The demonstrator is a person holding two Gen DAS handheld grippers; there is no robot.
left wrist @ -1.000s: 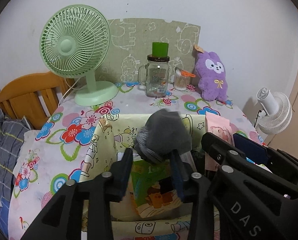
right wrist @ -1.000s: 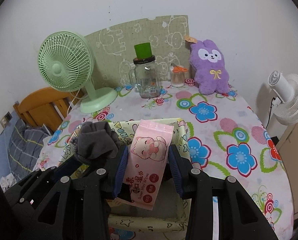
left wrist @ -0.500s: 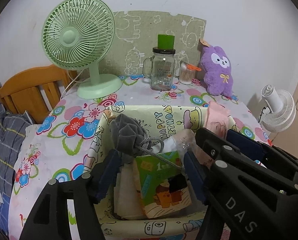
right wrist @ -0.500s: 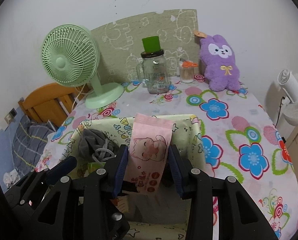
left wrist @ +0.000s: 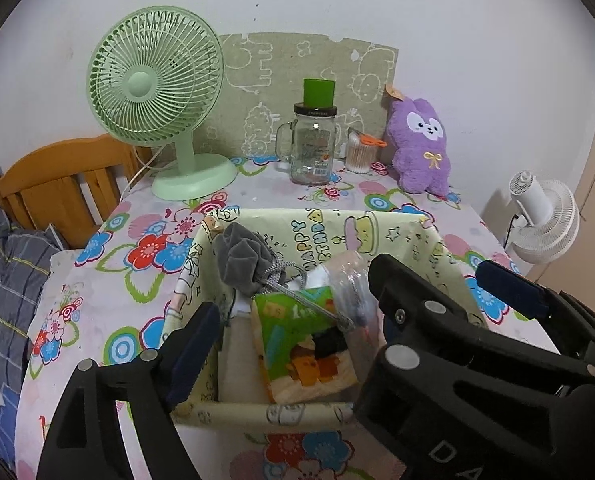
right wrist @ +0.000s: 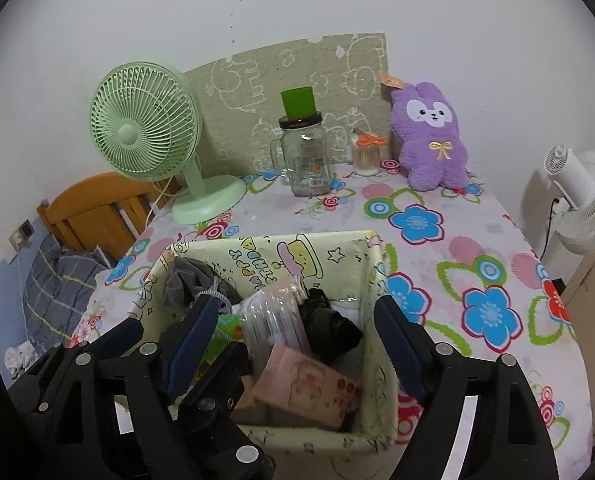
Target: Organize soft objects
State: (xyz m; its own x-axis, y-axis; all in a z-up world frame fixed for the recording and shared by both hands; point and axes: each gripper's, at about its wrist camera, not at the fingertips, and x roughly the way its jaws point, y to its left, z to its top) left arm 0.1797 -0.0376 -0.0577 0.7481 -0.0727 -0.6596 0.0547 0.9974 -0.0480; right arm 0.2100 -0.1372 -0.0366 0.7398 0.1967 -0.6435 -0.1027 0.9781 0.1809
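A yellow printed fabric basket (left wrist: 381,226) (right wrist: 373,276) stands on the flowered table. Inside lie a grey drawstring pouch (left wrist: 241,258) (right wrist: 189,280), a pink wipes pack (right wrist: 309,388), a green picture pack (left wrist: 297,340), a clear plastic pack (right wrist: 273,320) and a black cloth (right wrist: 329,326). My left gripper (left wrist: 293,340) is open and empty above the basket. My right gripper (right wrist: 297,340) is open and empty above the pink pack. A purple plush rabbit (left wrist: 421,146) (right wrist: 431,136) sits at the table's back right.
A green desk fan (left wrist: 157,92) (right wrist: 149,128) stands at the back left. A glass jar with a green cup on top (left wrist: 313,140) (right wrist: 303,152) and a cotton swab pot (right wrist: 367,154) stand by the wall. A white fan (right wrist: 577,196) is beyond the right edge, a wooden headboard (left wrist: 57,184) to the left.
My left gripper opened and let the grey pouch drop into the basket. My right gripper opened and the pink wipes pack fell into the basket. Both grippers pulled back.
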